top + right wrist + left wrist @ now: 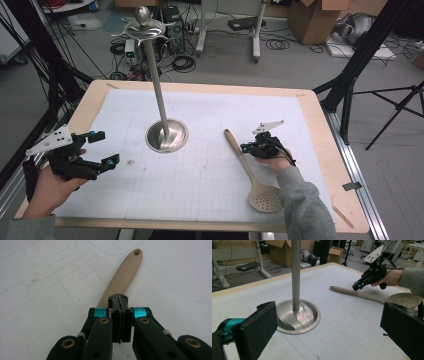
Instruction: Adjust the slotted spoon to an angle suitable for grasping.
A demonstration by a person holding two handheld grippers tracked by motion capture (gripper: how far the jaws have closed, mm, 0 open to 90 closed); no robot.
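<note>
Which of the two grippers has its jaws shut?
The right gripper, over the beige slotted spoon's handle; the left gripper has its jaws wide apart.

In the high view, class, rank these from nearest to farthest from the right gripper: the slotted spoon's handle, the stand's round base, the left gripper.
1. Slotted spoon's handle, just left of the right gripper.
2. Stand's round base, mid-table.
3. Left gripper, at the table's left edge.

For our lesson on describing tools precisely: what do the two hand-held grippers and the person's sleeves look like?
Both are black. The left hand-held gripper has two broad flat jaws with teal bands near the tips and a pale grey three-cornered plate on top. The right hand-held gripper has the same teal bands, brass-coloured pivot pins, ridged pads and a similar plate. Grey sleeves cover both forearms.
</note>
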